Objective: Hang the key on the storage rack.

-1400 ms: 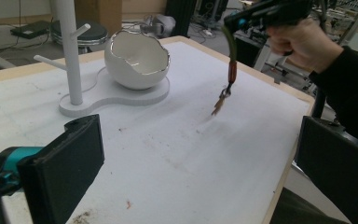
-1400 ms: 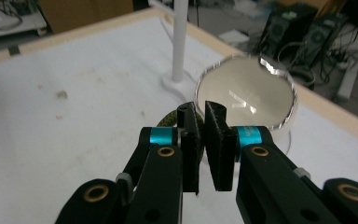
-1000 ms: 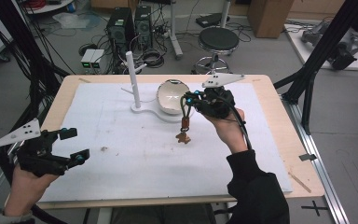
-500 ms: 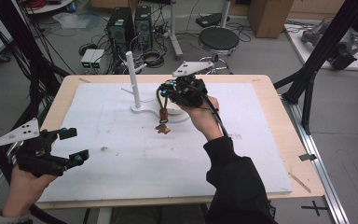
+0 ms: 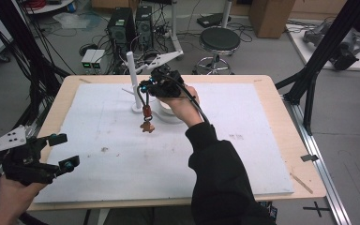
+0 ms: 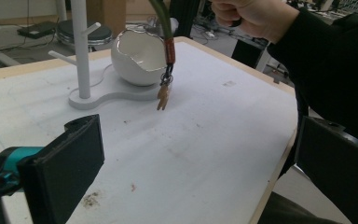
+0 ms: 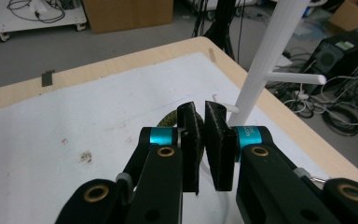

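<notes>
Keychain [image 5: 146, 115] is dangled by its green cord loop from the right gripper [image 5: 145, 87], whose jaws are pinched tight on the cord, near the table's far edge, just beside the white peg stand [image 5: 131, 79]. Pretty light and floppy by the looks of it, so some swinging can be expected; the loop is best held up high. The left gripper [image 5: 61, 151] is parked wide open by the near left corner.

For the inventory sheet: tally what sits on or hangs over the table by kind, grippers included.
Grippers: 2, the left gripper and the right gripper
White peg stand: 1
White bowl: 1
Keychain, hanging from the right gripper: 1
Total: 5
</notes>
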Motion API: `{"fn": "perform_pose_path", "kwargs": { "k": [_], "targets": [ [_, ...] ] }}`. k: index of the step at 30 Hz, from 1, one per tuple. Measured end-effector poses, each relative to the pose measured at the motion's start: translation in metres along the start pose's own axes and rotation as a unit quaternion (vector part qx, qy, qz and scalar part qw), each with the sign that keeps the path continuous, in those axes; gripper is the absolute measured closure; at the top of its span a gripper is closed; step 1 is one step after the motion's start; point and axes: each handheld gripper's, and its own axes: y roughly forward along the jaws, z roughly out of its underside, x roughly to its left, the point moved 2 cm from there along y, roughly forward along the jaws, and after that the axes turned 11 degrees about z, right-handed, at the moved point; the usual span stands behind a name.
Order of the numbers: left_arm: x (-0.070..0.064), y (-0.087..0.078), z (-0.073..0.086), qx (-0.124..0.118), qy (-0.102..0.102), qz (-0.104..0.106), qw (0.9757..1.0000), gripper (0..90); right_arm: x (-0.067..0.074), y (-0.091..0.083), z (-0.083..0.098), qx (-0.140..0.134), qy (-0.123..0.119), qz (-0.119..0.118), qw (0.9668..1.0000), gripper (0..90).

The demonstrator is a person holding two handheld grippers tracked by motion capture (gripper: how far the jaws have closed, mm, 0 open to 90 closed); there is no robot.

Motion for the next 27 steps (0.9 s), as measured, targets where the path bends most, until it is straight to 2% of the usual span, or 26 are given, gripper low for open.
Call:
{"fn": "perform_pose_path", "kwargs": {
  "k": [4,8,11,12,16,20,23,27],
  "targets": [
    [-0.001,-0.004,0.002,-0.001,-0.003,-0.005,1.0000,1.7,-0.002,0.018,-0.001,0.010,0.011,-0.011,0.9998,85.1],
    [0.000,-0.007,0.005,0.000,-0.007,-0.009,0.9999,1.7,0.001,0.034,-0.007,0.015,0.006,-0.016,0.9997,85.1],
    [0.000,-0.012,0.008,0.002,-0.010,-0.013,0.9999,1.7,0.003,0.041,-0.011,0.021,-0.001,-0.009,0.9997,85.1],
    [0.000,-0.015,0.009,0.001,-0.010,-0.015,0.9998,1.7,0.002,0.049,-0.014,0.028,-0.001,-0.001,0.9996,85.1],
    [-0.002,-0.023,0.011,-0.005,-0.012,-0.024,0.9996,1.7,-0.002,0.061,-0.013,0.034,0.006,-0.003,0.9994,85.1],
    [-0.003,-0.024,0.014,-0.002,-0.014,-0.028,0.9995,1.7,-0.002,0.068,-0.013,0.033,0.014,-0.002,0.9993,85.1],
    [-0.004,-0.025,0.015,-0.001,-0.015,-0.027,0.9995,1.7,-0.004,0.074,-0.013,0.038,0.012,0.015,0.9991,85.1],
    [-0.005,-0.027,0.016,0.000,-0.014,-0.029,0.9995,1.7,-0.007,0.082,-0.011,0.045,0.019,0.024,0.9985,85.1]
  ]
}}
